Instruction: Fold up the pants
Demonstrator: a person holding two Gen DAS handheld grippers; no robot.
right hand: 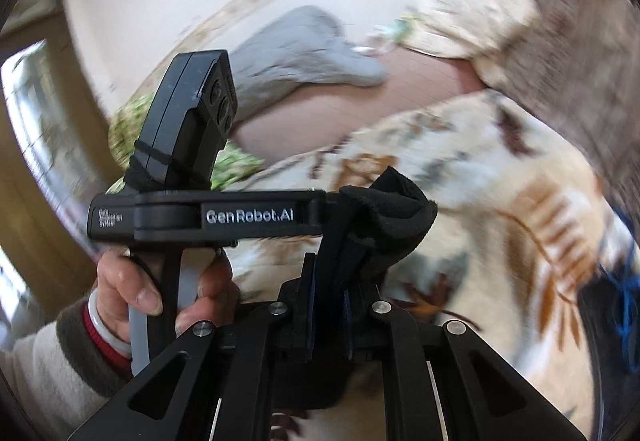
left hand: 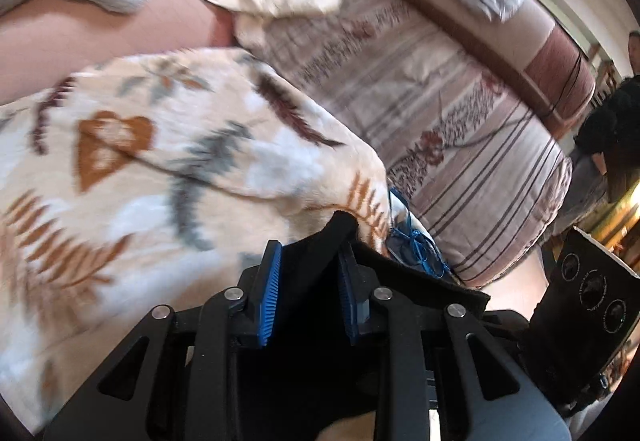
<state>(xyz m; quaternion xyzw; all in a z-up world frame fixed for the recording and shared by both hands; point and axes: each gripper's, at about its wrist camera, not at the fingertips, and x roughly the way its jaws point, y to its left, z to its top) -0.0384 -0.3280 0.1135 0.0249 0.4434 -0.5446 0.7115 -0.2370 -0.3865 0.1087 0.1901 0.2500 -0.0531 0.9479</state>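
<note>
Pants (left hand: 316,241): black, soft cloth, lifted off the bed and bunched between both tools rather than lying flat. Left tool (left hand: 309,273) has its blue ribbed pads (left hand: 270,289) closed onto a thick fold of the fabric, which fills the gap and trails off toward the right as a flat dark edge. Right tool (right hand: 330,297) is likewise clamped on a bunch of the same cloth, a rolled hem (right hand: 394,201) curling up above its tips. In the right wrist view the left unit crosses just in front, gripped by the person's left hand (right hand: 160,293); the two tools sit very near each other, probably because both hold one end of the garment so that it can hang or be shaken out before folding. Beneath: leaf-print blanket (left hand: 160,169) over the bed, a striped quilt (left hand: 460,145) beyond it, a grey garment (right hand: 304,49) lying well apart on the pink sheet (left hand: 80,37). Both views smear with motion, so finer creases cannot be read. Judgement: early stage, no fold yet visible.
</note>
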